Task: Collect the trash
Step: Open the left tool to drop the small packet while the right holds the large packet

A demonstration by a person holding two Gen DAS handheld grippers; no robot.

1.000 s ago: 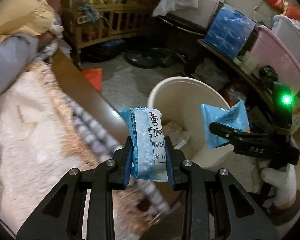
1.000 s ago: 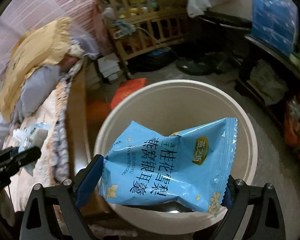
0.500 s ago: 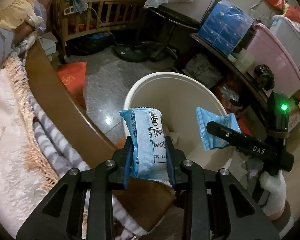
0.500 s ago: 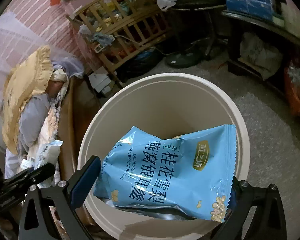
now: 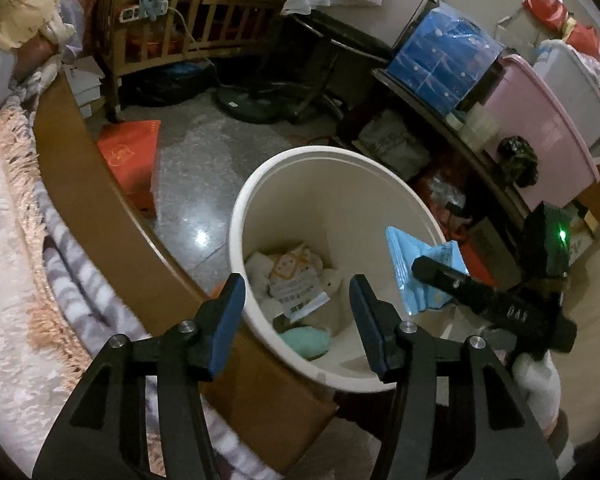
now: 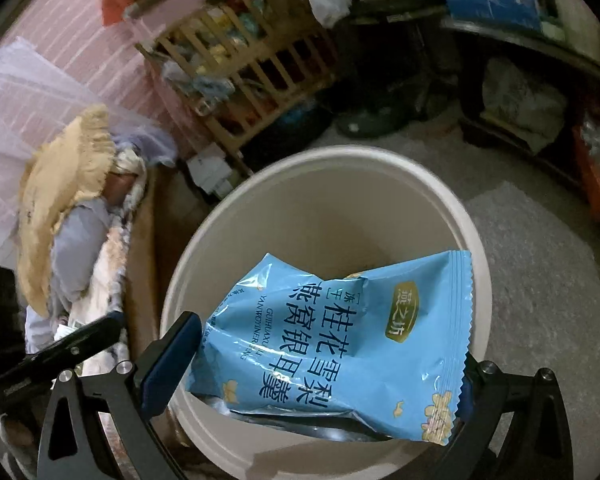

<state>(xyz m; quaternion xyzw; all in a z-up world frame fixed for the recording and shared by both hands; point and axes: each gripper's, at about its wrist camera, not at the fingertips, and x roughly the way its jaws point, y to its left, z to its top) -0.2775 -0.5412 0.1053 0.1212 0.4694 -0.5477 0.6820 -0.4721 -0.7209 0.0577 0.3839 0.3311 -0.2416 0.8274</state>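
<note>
My left tongs (image 5: 297, 300) hang over the bin (image 5: 260, 200), spread with nothing between the blue pads; they have just been opening. In the bin lie a white-and-blue wrapper (image 5: 300, 300), some pale paper and a mint-green lump (image 5: 306, 340).

My right tongs (image 6: 328, 356) stand at their widest, with the big packet (image 6: 340, 340) spanning the gap above the bin. The packet is sky blue with dark blue Chinese lettering, a gold oval badge and small yellow flowers at the corners; its edges are crimped, its face creased, and a silvery underside shows at the bottom (I cannot tell whether the right pad really presses it, since the packet hides it). Its left edge seems just off the left pad (image 6: 172, 364).

The bin stands on the floor (image 5: 188, 168) against the bed (image 5: 60, 152).
</note>
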